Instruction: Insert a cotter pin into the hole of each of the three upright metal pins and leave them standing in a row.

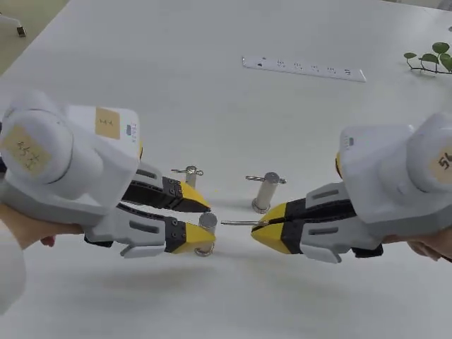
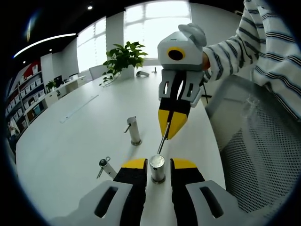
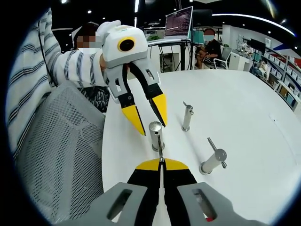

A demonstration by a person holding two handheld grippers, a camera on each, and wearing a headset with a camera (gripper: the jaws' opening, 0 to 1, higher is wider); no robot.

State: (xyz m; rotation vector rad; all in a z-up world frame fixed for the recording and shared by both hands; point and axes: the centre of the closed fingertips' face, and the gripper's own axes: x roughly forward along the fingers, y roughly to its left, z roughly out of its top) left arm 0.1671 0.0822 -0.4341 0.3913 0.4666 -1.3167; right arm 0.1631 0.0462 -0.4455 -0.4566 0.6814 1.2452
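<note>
L tool [image 1: 210, 224] sat open, jaws either side of the metal pin [image 2: 157, 165], not clamped. Pin looked like solid steel: stiff, smooth, tippy, so brace it low on the shaft. Cotter pin [image 1: 239, 223] was thin, light, bendy wire. R tool [image 1: 258, 227] was clenched on one end, tip just beside the pin top. Count on surface [image 1: 212, 85]: 3 metal pins, 3 cotter pins, 2 seated in rear pin [image 1: 191, 175] and far-right pin [image 1: 266, 192].

Bright, soft-shadowed, sharp; fisheye-warped edges
</note>
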